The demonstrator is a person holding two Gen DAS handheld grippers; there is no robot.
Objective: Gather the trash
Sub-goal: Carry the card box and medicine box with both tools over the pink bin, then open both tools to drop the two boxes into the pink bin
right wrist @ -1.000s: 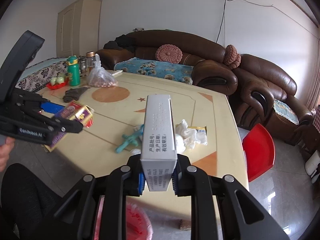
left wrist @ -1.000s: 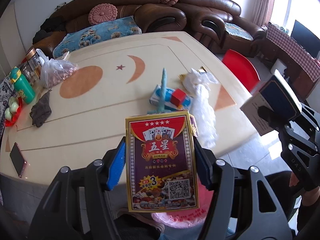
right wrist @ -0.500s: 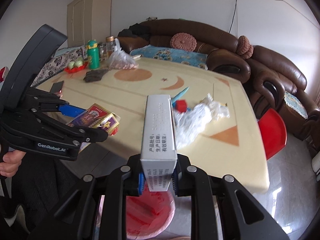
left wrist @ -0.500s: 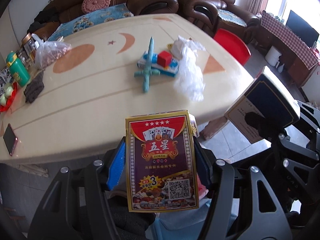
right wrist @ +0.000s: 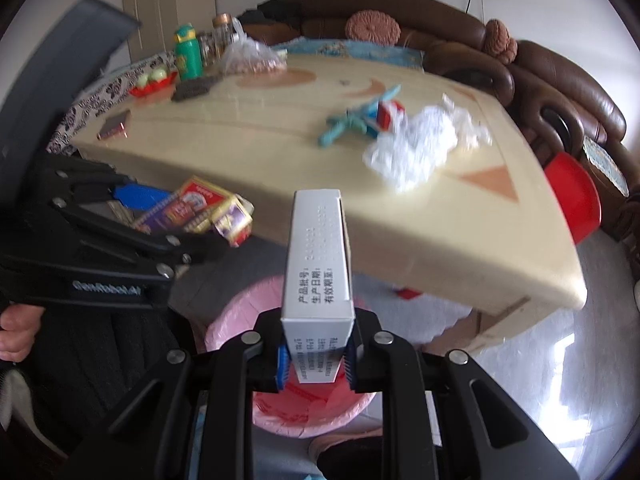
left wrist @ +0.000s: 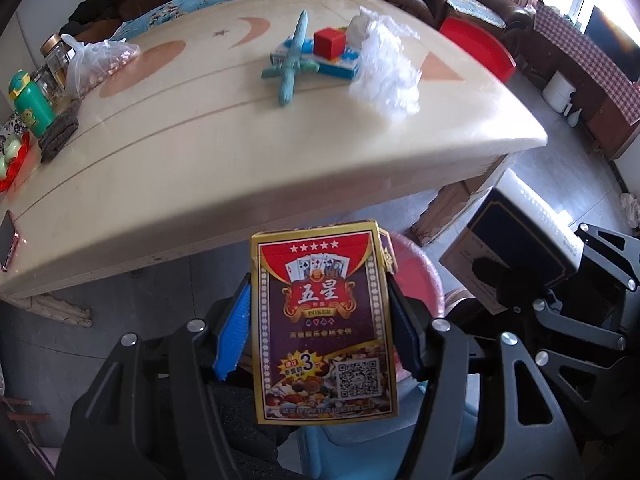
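My left gripper [left wrist: 320,332] is shut on a red and purple playing-card box [left wrist: 324,320], held off the table's front edge over the pink-lined trash bin [left wrist: 416,272]. It also shows in the right wrist view [right wrist: 200,212]. My right gripper [right wrist: 316,364] is shut on a white carton [right wrist: 318,260], held just above the same bin [right wrist: 236,320]. That carton shows in the left wrist view [left wrist: 516,236]. Crumpled white plastic [left wrist: 384,68] lies on the table [left wrist: 240,160].
On the table lie a teal toy plane [left wrist: 292,64], a red cube [left wrist: 328,42] on a blue and white pack, a bag of nuts [left wrist: 100,64], a green bottle [left wrist: 30,104], a dark cloth [left wrist: 60,132] and a phone [left wrist: 8,240]. A red stool [right wrist: 572,196] and brown sofas stand beyond.
Both grippers have drawn back and down off the table's front edge with their boxes. The pink bin has come into view below them.
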